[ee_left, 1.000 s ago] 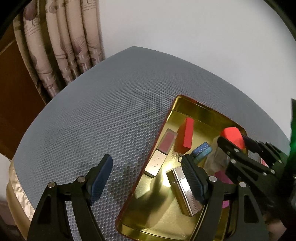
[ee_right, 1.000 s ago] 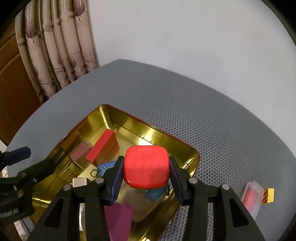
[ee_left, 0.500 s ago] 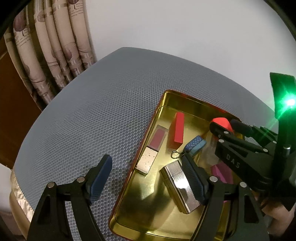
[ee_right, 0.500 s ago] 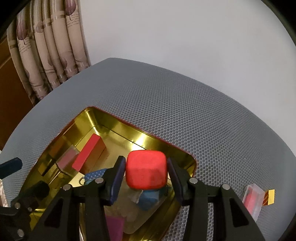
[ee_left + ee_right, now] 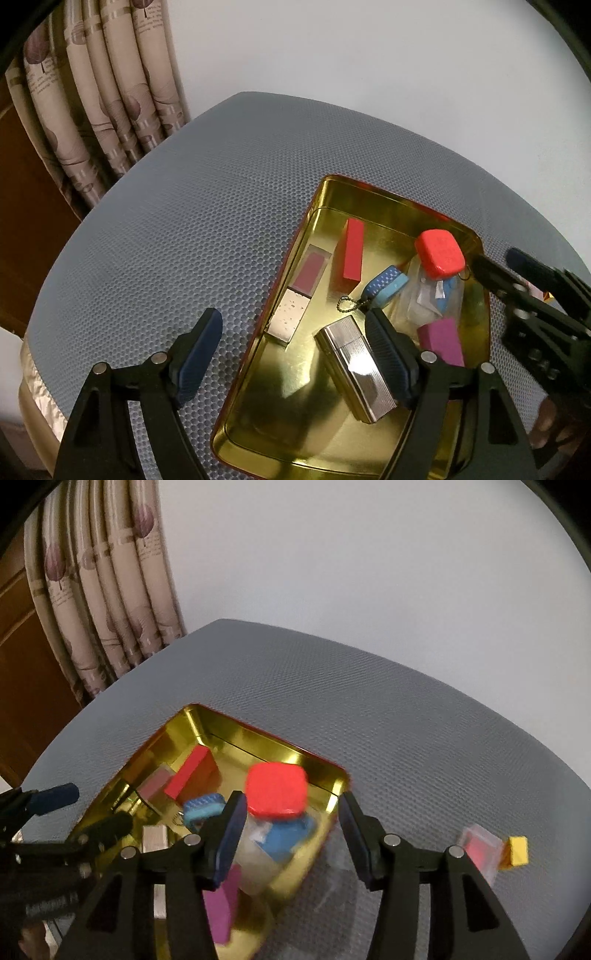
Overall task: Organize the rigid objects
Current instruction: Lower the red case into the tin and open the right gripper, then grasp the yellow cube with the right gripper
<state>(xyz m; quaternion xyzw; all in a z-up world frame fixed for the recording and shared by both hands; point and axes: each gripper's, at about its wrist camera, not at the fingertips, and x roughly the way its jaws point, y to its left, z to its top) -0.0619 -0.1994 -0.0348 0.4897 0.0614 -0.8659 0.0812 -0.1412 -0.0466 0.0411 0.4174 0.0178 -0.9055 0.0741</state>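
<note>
Red-capped clear bottle (image 5: 275,812) lying in gold tin (image 5: 332,424), cap toward far rim, right gripper (image 5: 290,834) just-widened, clear of it.

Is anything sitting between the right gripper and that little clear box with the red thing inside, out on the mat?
Nothing visible. The clear box lies on bare mat beside a yellow block, just right of the open right gripper.

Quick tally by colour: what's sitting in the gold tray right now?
Red: 2, long block and rounded cube
Blue: 2, dotted keychain piece and piece in a clear packet
Magenta: 1, magenta block
Silver: 1, ribbed case
Pink: 1, pink-and-cream bar
Total in the gold tray: 7
</note>
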